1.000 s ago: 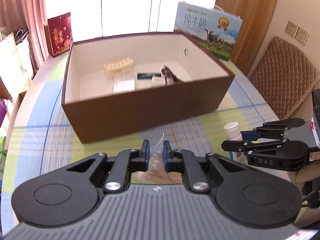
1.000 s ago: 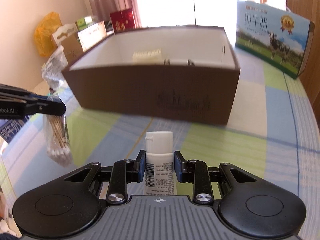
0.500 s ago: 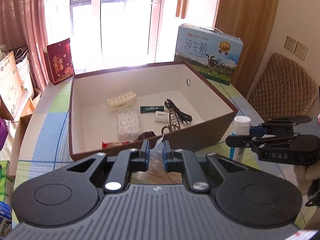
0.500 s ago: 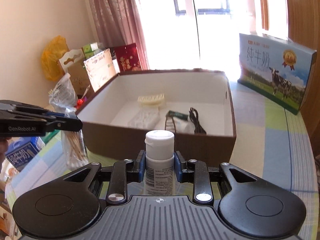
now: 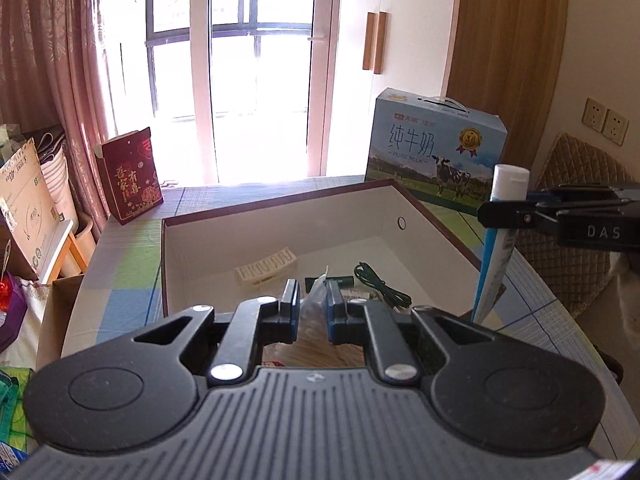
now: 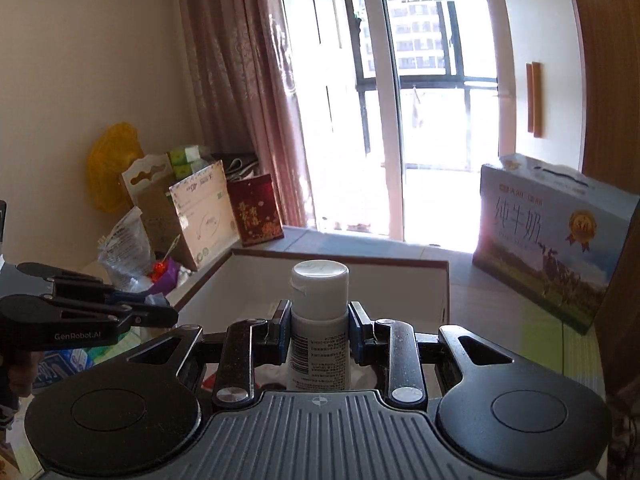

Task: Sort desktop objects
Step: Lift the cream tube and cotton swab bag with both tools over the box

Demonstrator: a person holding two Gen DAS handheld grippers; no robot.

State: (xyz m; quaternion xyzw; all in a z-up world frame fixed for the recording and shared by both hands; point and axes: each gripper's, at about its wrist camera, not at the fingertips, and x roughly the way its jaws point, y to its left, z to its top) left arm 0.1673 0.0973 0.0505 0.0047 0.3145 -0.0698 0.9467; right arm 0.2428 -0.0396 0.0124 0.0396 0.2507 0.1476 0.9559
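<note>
My left gripper (image 5: 313, 311) is shut on a clear bag of cotton swabs (image 5: 316, 350) and holds it over the near edge of the open brown box (image 5: 280, 236). My right gripper (image 6: 319, 332) is shut on a white bottle (image 6: 319, 320) with a white cap, held upright over the box's near right side; the bottle also shows in the left wrist view (image 5: 498, 236). Inside the box lie a cream comb-like piece (image 5: 266, 266), a dark green strip (image 5: 330, 281) and a black cable (image 5: 380, 284).
A blue milk carton box (image 5: 436, 156) stands behind the brown box on the checked tablecloth (image 5: 120, 268). A dark red gift bag (image 5: 132, 176) stands at the back left. Cardboard boxes and bags (image 6: 188, 216) crowd the left side. A quilted chair (image 5: 576, 240) is at right.
Both grippers have risen and moved forward over the box with their loads. The views have tilted up toward the window, and the box now sits lower in both.
</note>
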